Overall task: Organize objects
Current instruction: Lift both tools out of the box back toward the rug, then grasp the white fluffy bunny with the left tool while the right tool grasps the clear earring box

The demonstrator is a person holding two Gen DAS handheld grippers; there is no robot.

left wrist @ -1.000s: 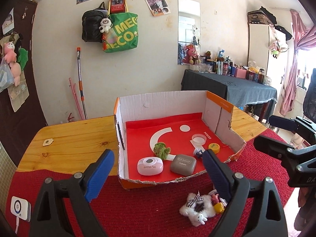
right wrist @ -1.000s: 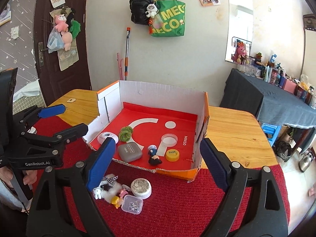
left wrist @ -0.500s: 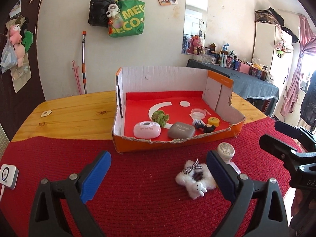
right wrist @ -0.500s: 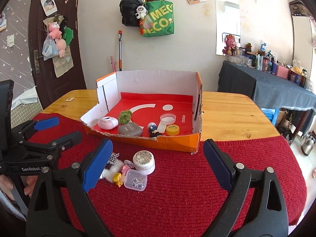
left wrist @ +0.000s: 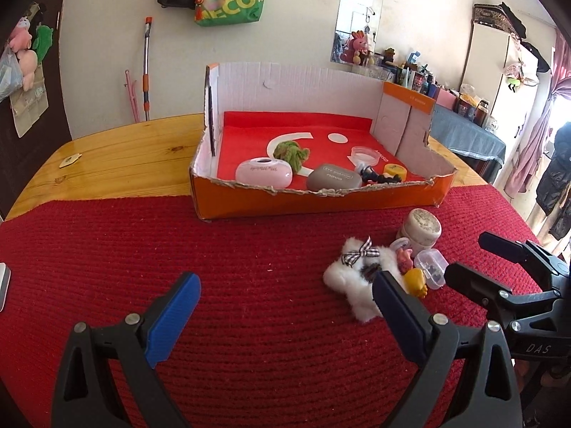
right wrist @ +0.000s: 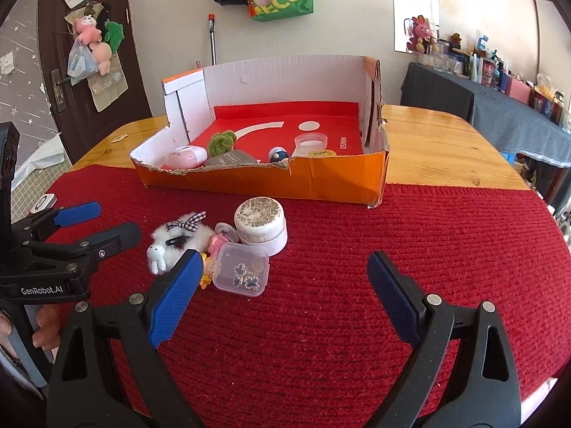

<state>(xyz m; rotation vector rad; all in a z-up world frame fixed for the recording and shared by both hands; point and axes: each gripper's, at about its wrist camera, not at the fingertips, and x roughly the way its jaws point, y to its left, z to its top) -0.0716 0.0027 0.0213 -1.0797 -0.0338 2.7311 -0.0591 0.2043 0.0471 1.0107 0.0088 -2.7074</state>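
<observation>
Both cameras are sitting lower and farther back from the cardboard box than a second ago, so the pile of loose things on the red mat is now filling the foreground. The left gripper and right gripper are both hanging wide and empty. Judging by this, a pickup is starting: the round jar, fluffy toy and clear case are waiting outside the box.
</observation>
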